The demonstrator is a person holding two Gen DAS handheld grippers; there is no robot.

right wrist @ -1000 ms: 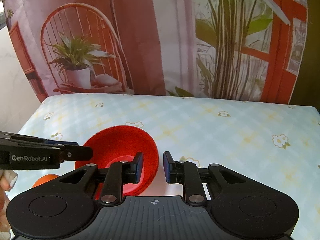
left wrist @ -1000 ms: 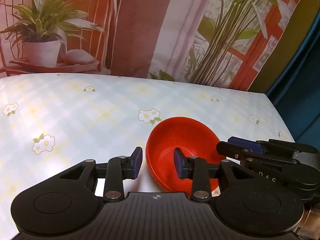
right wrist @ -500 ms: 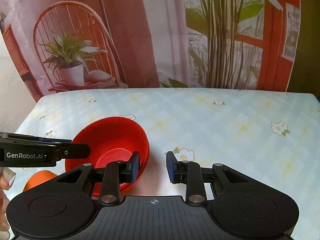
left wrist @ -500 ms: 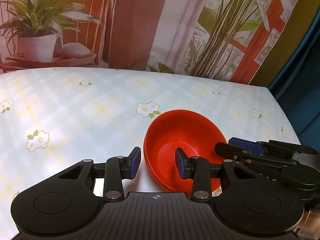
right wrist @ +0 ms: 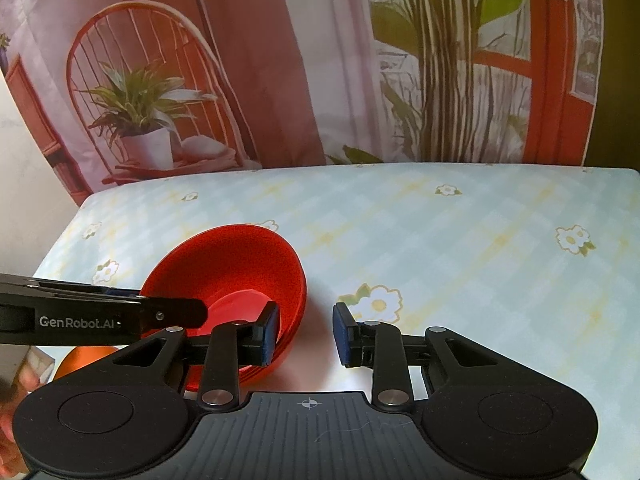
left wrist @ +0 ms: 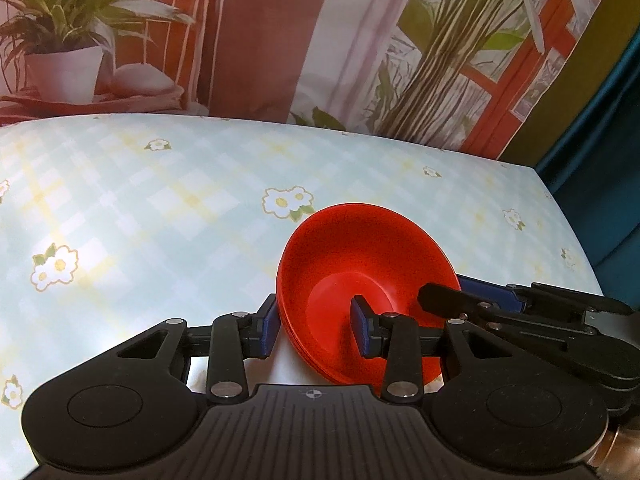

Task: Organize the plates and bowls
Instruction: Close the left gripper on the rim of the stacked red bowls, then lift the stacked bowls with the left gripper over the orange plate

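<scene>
The red bowl (left wrist: 360,276) sits on the table (left wrist: 160,216), which is covered with a pale checked cloth printed with white flowers, toward the near edge and between the two grippers. Layered edges along its rim suggest a nested stack, though the count cannot be told. The left gripper (left wrist: 314,326) straddles the bowl's near-left wall: one blue pad lies outside the rim and the other inside the bowl. Its jaws stand parted with the wall between them; whether the pads press on the wall cannot be told. The right gripper (right wrist: 306,332) straddles the opposite wall in the same manner, with one pad inside the bowl and the other out over the cloth. A clear gap separates the outer pad from the bowl, so this gripper is released. An orange object (right wrist: 86,358) lies partly hidden below the left gripper's arm. A printed backdrop (right wrist: 320,60) stands behind the table.
</scene>
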